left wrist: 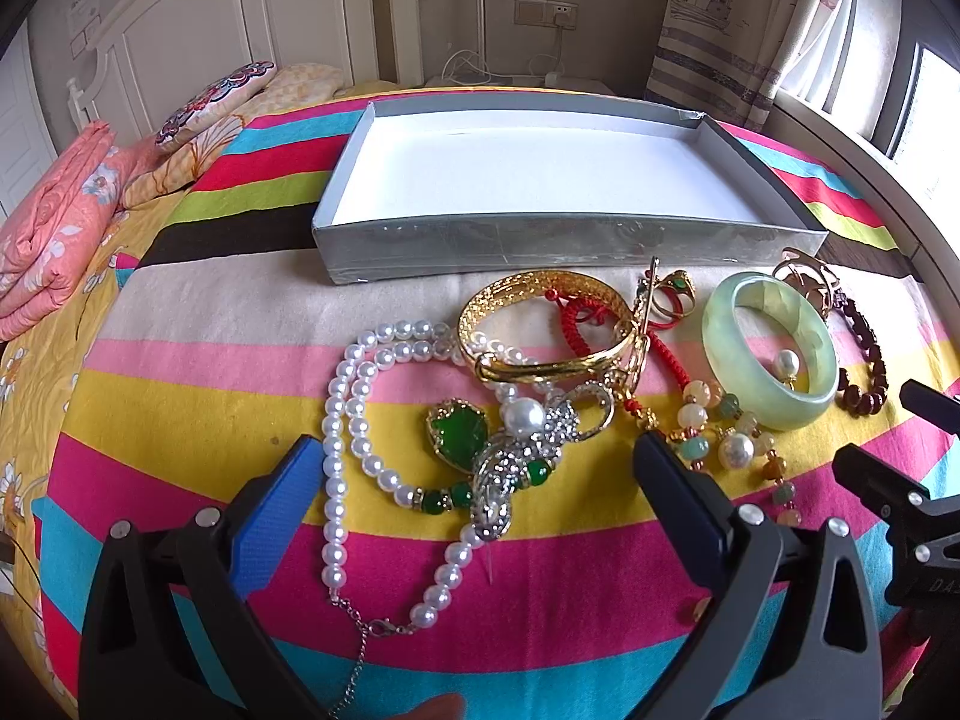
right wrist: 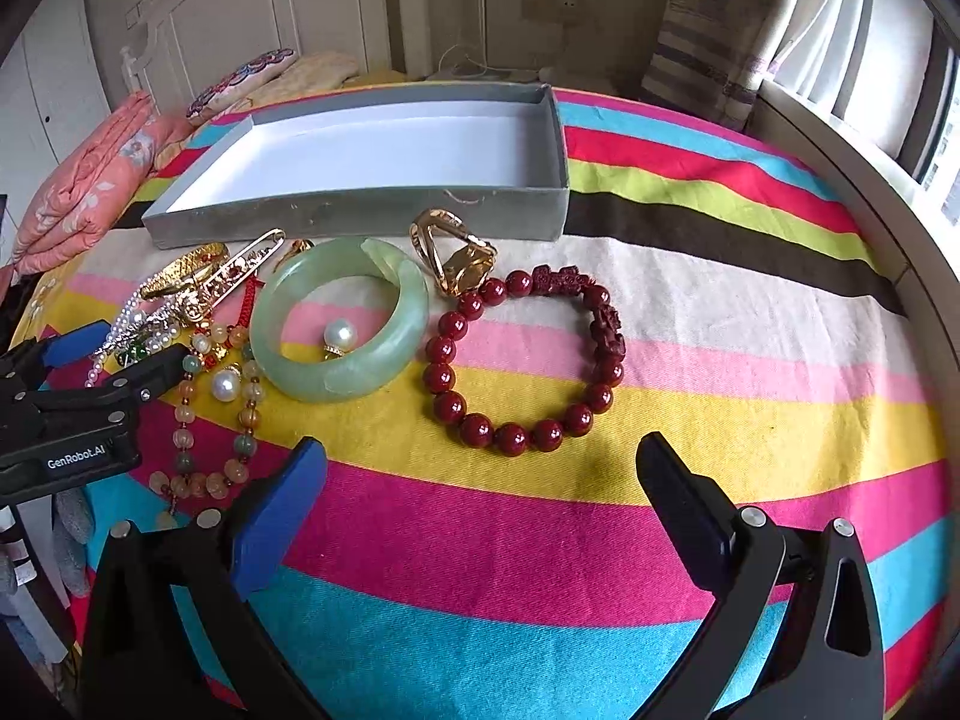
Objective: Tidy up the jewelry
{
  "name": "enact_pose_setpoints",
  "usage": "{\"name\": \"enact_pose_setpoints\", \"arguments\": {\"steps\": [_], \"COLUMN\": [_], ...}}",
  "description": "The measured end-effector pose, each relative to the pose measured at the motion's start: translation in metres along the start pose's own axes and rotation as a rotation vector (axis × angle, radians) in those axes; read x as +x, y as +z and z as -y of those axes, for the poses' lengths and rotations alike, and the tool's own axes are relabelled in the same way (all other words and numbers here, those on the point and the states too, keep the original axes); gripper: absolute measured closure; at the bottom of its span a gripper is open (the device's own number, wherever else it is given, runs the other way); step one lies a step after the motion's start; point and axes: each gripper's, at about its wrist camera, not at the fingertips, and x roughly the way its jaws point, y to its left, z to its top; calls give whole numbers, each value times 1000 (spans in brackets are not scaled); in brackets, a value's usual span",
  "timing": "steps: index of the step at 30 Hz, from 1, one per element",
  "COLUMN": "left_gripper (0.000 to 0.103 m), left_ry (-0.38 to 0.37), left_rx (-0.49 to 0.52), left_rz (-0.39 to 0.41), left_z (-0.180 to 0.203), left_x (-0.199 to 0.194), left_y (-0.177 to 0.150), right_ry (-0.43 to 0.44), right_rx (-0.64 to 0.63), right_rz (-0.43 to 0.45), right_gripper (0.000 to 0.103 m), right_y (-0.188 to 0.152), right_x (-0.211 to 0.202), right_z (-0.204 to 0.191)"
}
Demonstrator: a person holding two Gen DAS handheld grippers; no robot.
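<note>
Jewelry lies in a loose heap on the striped bedspread (right wrist: 720, 324) just in front of the grey box (left wrist: 564, 240), whose white inside holds nothing. Left gripper (left wrist: 480, 468) hangs spread wide over the pearl necklace (left wrist: 342, 420) and green pendant (left wrist: 459, 435), gripping nothing, while the right gripper (right wrist: 480, 468), equally wide and holding nothing, sits near the red bead bracelet (right wrist: 522, 360), with the jade bangle (right wrist: 339, 318) to its left

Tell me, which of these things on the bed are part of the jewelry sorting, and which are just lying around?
Part of the job:
- grey box, nothing in it yet
- pearl necklace
- gold bangle
- jade bangle
- red bead bracelet
- left gripper and right gripper, both open

Just lying about:
- folded pink quilt
- embroidered pillow
- curtain
</note>
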Motion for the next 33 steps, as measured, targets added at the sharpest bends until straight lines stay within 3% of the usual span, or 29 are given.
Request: {"name": "enact_pose_setpoints", "arguments": {"steps": [14,23,28,33], "left_gripper": [2,2,2,2], "left_ry": [1,-1,-4,-13], "left_rx": [1,5,11,23], "left_rz": [-1,-1,-8,-17], "left_z": [-1,-1,0,-2], "left_x": [0,-2,-3,-4], "left_y": [0,-5,-7,-6], "right_ry": [103,129,155,187], "right_rx": [43,-21,-141,-239], "right_rz": [96,107,111,94], "right_gripper": [4,4,4,23], "right_y": [-14,-2,13,24], "right_x": [-29,-27,-25,-19], "right_z": [15,0,-19,-32]}}
